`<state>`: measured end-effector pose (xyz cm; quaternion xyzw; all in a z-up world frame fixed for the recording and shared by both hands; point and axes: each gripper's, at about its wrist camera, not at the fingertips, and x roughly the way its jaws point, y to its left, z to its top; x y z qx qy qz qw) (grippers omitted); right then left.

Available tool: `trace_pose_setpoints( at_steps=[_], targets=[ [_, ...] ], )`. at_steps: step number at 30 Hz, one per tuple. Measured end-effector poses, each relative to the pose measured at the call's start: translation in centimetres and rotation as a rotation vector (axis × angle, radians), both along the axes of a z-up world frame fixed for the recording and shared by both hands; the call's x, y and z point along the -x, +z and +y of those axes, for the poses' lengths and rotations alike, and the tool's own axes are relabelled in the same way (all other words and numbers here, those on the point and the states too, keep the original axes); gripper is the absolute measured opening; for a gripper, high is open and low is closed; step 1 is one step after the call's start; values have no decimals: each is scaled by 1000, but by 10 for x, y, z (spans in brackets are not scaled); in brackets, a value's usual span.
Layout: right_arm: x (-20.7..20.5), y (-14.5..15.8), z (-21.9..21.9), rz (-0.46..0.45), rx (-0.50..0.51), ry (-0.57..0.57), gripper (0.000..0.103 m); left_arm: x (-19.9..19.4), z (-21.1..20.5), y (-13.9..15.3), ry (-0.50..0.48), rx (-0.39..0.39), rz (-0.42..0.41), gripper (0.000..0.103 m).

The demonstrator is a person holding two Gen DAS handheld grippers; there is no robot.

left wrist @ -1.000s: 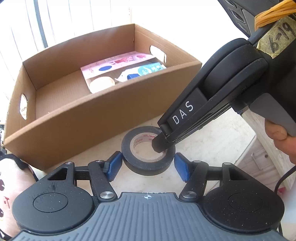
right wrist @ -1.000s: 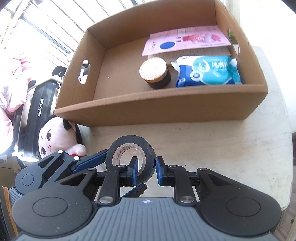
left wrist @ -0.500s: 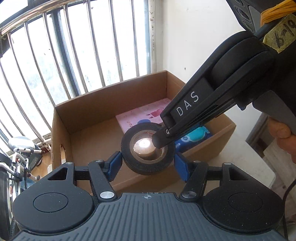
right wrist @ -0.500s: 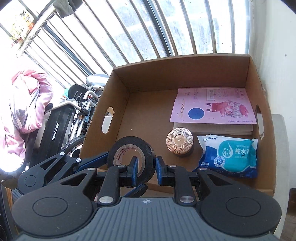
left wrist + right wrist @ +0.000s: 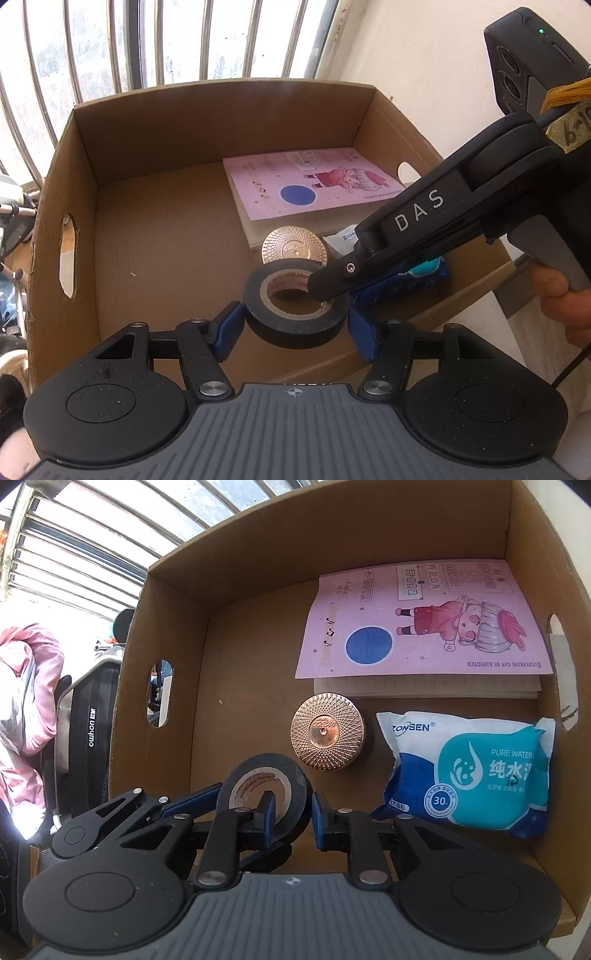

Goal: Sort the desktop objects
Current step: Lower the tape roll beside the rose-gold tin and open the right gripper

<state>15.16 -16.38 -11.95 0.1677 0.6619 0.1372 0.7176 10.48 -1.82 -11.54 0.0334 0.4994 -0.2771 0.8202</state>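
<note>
Barred window w/ bright daylight behind, white wall at the side; corrugated cardboard box [image 5: 85, 206] w/ oval handle cut-outs sits below both tongs. Inside on the bare brown floor: flat pink booklet [image 5: 421, 624] on a lined pad, round copper-coloured embossed lid [image 5: 327, 734], soft blue-white wipes pack [image 5: 476, 771]. Black tape roll [image 5: 295, 306], matte w/ pale card core, hangs over the box's near part, lying roughly flat, hole axis pointing up. Right tongs [image 5: 292, 808] pinch its wall, one finger through the core. Left tongs [image 5: 295, 325] pressed on its outer sides, blue pads touching the rim
</note>
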Motion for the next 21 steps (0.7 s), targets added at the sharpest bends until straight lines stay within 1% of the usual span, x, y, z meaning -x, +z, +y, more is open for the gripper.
trace_pose_setpoints(
  at_steps=[5, 7, 11, 14, 21],
  targets=[
    [-12, -19, -4, 93, -10, 24, 23, -24, -2, -15, 1, 5, 126, 63],
    [-13, -29, -5, 145, -36, 25, 23, -30, -1, -22, 5, 9, 170, 64],
    [-14, -34, -4, 150, -26, 50, 23, -40, 1, -34, 29, 12, 239, 67],
    [-11, -36, -4, 139, -9, 66, 23, -36, -3, -37, 35, -5, 249, 66],
    [-9, -47, -10, 161, 13, 60, 22, -34, -7, -50, 33, 1, 283, 66]
  ],
)
